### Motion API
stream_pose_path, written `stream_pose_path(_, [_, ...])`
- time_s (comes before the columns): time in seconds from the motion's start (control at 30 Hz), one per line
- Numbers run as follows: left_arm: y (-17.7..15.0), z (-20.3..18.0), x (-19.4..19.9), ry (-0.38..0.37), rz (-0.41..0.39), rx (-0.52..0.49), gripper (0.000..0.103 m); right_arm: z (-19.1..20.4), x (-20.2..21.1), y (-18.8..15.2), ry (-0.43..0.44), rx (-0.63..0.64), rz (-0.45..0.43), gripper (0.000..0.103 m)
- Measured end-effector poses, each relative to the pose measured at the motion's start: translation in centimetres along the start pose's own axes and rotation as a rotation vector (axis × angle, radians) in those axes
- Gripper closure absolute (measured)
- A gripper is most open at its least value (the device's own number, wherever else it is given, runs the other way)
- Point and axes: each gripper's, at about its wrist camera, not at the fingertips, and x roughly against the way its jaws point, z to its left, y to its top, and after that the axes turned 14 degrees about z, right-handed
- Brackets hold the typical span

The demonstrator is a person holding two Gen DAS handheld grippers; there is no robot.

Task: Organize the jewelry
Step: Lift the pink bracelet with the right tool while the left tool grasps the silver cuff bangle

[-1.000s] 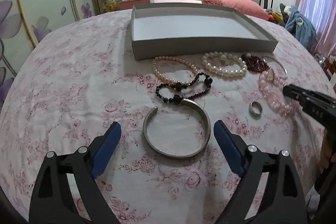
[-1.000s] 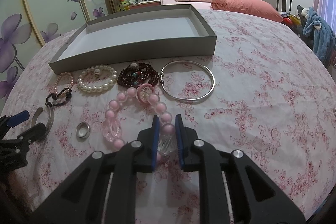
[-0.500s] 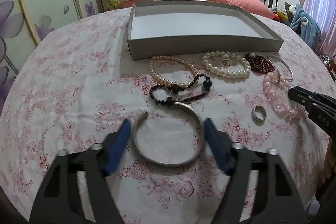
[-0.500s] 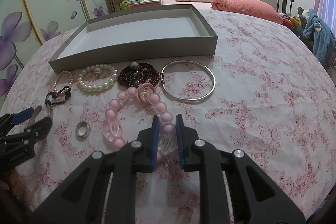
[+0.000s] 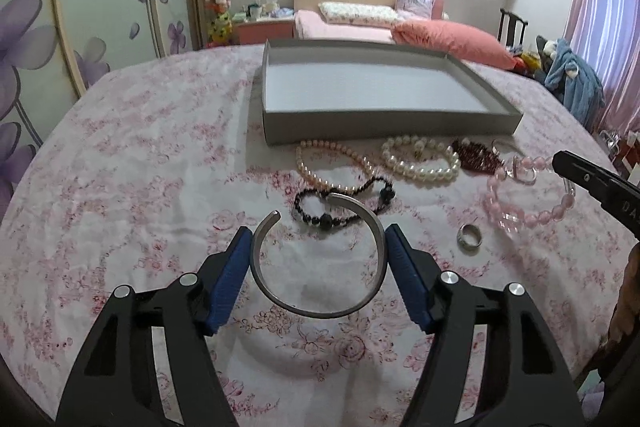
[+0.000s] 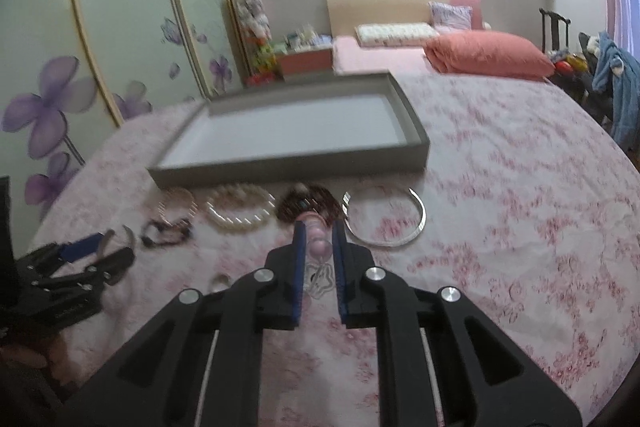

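Both bracelets are now leaving the floral tablecloth [image 5: 120,155]: I am holding the silver cuff [image 5: 320,259] across my left gripper [image 5: 316,267], the pink bead bracelet [image 5: 524,195] pinched in my narrow right gripper [image 6: 318,269], the grey tray [image 5: 384,119] waiting beyond; smooth metal risks slipping free.

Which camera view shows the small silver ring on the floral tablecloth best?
The left wrist view: the small silver ring lies sharp and unobstructed beside the pink bead bracelet. In the right wrist view it is blurred and partly hidden behind the right gripper.
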Motion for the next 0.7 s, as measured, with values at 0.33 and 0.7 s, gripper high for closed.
stream_pose_path(0.33, [-0.1, -0.8, 3.1, 0.014, -0.139, 0.011, 0.035, 0.9, 3.0, 0.0, 0.029, 0.011, -0.121, 0.089])
stream_pose_path(0.7, [-0.2, -2.5, 6.1, 0.059, -0.297, -0.014, 0.035, 2.4, 5.7, 0.0, -0.001, 0.056, -0.245, 0.089])
